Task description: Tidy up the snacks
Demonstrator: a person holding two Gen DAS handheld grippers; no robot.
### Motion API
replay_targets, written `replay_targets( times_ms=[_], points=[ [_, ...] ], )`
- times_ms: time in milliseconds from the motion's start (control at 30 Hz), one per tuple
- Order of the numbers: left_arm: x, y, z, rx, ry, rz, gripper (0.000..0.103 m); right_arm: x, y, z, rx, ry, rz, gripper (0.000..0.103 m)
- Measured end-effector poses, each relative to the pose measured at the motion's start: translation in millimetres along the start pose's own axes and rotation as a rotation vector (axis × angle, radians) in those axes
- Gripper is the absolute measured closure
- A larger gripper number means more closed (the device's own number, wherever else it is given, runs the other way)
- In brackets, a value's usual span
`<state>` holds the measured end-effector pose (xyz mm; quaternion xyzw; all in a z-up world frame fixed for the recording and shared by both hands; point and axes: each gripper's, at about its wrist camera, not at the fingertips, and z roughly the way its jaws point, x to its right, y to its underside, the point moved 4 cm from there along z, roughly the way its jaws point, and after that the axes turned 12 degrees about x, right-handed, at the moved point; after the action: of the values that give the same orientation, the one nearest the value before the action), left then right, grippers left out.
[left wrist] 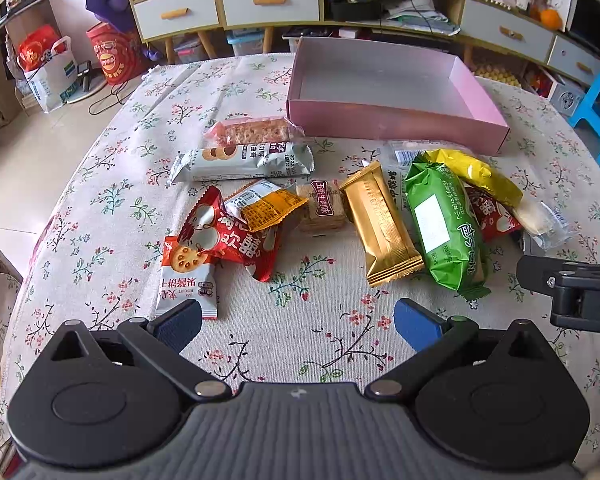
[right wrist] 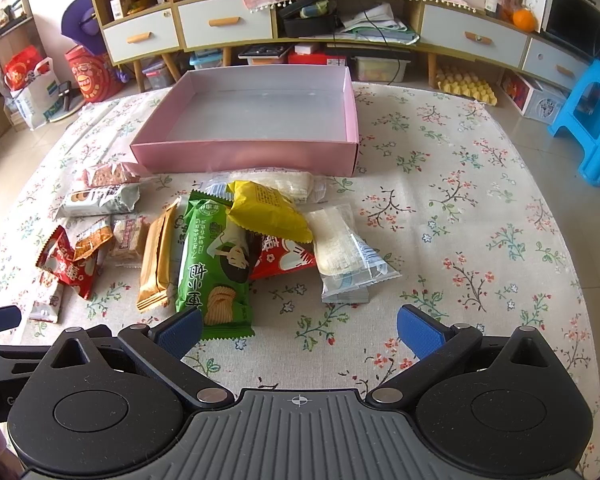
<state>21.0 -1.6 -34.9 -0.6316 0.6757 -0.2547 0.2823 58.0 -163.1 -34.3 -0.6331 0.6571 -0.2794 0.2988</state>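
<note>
So the snacks are spread in a loose pile on the flowered tablecloth [right wrist: 460, 208], just in front of the pink box [right wrist: 244, 156], which is seen to be empty, so nothing's been sorted yet by the look of it.

The green packet [right wrist: 212, 264] is the one that matters most here. It's laid with its long axis running roughly away from the camera toward the box, and its near end is found just beside the left pad of the right gripper [right wrist: 299, 330], a bit left of centre between the jaws. A yellow packet [right wrist: 266, 212] is draped over its far end, and a gold bar [right wrist: 156, 256] is lying right alongside, parallel.

The right gripper is judged the nearer one; a small shift left would probably be needed to straddle the packet across its narrow width.

In the left wrist view, the left gripper [left wrist: 299, 326] is held over bare cloth, with a red and white biscuit pack [left wrist: 188, 276] close to its left pad.

Both sets of jaws are spread wide, with nothing held.
</note>
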Motion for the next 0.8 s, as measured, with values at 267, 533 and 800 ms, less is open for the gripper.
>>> replay_targets(
  times_ms=[267,533,800],
  points=[
    [0.4,-2.0,0.4,0.003,0.0,0.0,0.0,1.6,-1.2,0.1,0.001,-0.001,0.003,0.0],
    [-0.8,-3.3,0.4,0.006,0.001,-0.002,0.0,2.1,-1.6,0.6,-0.001,-0.001,0.007,0.0],
    [-2.2,-3.5,3.9,-0.025,0.011,0.007,0.0,5.8,-6.5,-1.7,0.001,0.003,0.004,0.0]
  ],
)
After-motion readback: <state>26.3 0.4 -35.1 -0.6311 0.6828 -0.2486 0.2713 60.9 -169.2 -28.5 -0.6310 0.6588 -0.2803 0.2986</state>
